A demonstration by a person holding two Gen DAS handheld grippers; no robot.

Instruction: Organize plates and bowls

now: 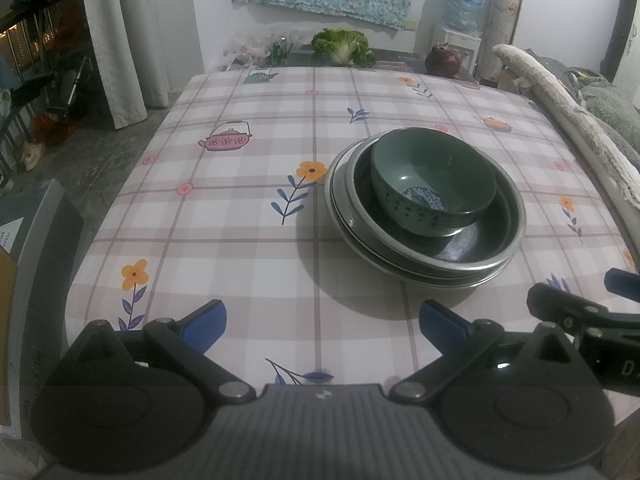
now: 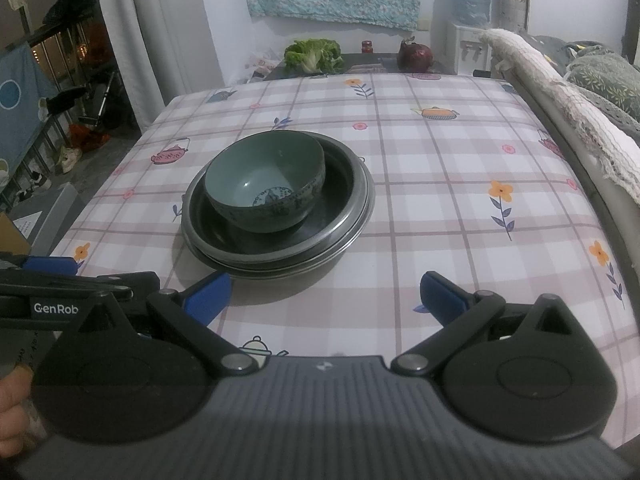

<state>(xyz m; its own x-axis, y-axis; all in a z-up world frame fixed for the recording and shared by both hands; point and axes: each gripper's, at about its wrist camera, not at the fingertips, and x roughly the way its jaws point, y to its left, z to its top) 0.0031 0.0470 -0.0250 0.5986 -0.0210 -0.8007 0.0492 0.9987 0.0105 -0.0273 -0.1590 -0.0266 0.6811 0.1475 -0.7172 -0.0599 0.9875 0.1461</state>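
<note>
Left gripper [image 1: 322, 326] and right gripper [image 2: 324, 298] both spread, empty. Glazed green ceramic bowl [image 1: 434, 186] sits off-centre in stacked steel plates [image 1: 404, 258]; nudging could tip it.

A checked tablecloth [image 1: 240, 216] fronts a leafy cabbage [image 1: 341, 45], a purple cabbage [image 1: 442, 62] and a water jug [image 1: 464, 2].

A lived-in home: checked tablecloth [image 1: 240, 208], water dispenser [image 2: 470, 8], curtain [image 1: 116, 40], cabbage [image 2: 314, 55].

Lighting: dim indoor, overhead; soft shadow beneath stacked metal plates [image 1: 424, 248]. Quality: slight blur, strong fisheye edge bending, dark corners.
</note>
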